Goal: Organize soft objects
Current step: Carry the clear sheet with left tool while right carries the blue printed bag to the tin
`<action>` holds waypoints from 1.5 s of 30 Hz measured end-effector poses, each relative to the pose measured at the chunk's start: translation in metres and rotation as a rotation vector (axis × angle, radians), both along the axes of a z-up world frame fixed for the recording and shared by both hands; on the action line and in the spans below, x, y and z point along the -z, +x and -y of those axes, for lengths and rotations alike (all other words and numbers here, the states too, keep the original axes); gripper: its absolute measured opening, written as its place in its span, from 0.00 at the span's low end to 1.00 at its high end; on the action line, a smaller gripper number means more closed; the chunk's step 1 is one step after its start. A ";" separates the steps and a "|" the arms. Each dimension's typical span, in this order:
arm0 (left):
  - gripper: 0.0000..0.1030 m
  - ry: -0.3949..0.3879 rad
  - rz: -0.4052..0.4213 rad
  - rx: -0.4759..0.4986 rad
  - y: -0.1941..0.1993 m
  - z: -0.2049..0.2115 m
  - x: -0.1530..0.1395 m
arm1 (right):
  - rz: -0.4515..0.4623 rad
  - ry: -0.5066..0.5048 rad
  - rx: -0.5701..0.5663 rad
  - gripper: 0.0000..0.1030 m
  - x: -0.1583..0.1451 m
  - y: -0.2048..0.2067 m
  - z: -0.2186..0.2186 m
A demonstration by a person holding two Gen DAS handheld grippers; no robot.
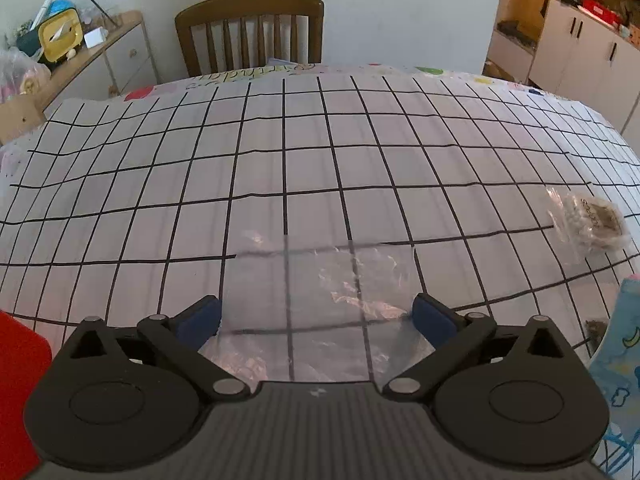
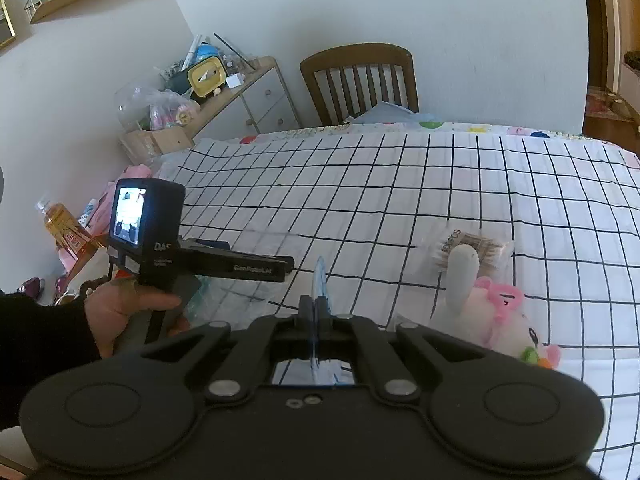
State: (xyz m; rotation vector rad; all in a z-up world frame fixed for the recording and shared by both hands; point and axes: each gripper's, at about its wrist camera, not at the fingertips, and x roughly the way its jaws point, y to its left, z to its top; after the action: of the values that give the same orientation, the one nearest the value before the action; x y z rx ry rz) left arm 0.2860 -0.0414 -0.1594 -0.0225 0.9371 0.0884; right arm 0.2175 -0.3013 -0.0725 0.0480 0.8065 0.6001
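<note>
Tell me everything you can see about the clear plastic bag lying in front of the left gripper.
The clear plastic bag is thin, see-through film, crinkled with shiny creases; the tablecloth's black grid shows through it. It looks empty and lies flat on the tablecloth, near the front edge. The left gripper hangs over its near end with jaws wide open, a blue pad at each side; contact cannot be told.

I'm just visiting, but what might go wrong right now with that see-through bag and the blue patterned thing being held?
The clear plastic bag lies flat and slack between the left gripper's wide-open fingers, so they may close on air or only crumple it.

The right gripper pinches the thin blue patterned item by an edge; it could slip out.

The plush toy and wrapped bundle sit close by and might get nudged.
</note>
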 end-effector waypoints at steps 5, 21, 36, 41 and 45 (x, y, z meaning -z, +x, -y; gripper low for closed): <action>1.00 0.001 0.000 -0.012 0.001 0.001 -0.001 | -0.004 0.001 0.000 0.00 0.001 0.000 -0.002; 0.06 -0.006 0.046 0.014 -0.011 -0.010 -0.020 | 0.008 0.004 0.000 0.00 -0.002 -0.002 0.000; 0.06 0.011 0.080 -0.004 -0.057 -0.026 -0.073 | 0.059 0.035 -0.053 0.00 -0.025 -0.018 -0.021; 0.06 0.008 0.100 -0.023 -0.081 -0.041 -0.093 | 0.081 0.046 -0.097 0.00 -0.037 -0.024 -0.040; 0.06 0.001 0.124 -0.029 -0.102 -0.056 -0.110 | 0.092 0.060 -0.134 0.00 -0.046 -0.027 -0.059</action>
State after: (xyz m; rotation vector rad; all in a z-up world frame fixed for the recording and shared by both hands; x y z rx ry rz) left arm 0.1840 0.0148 -0.0489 -0.0405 0.8129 0.1131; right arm 0.1904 -0.2423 -0.0270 0.0209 0.7063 0.7476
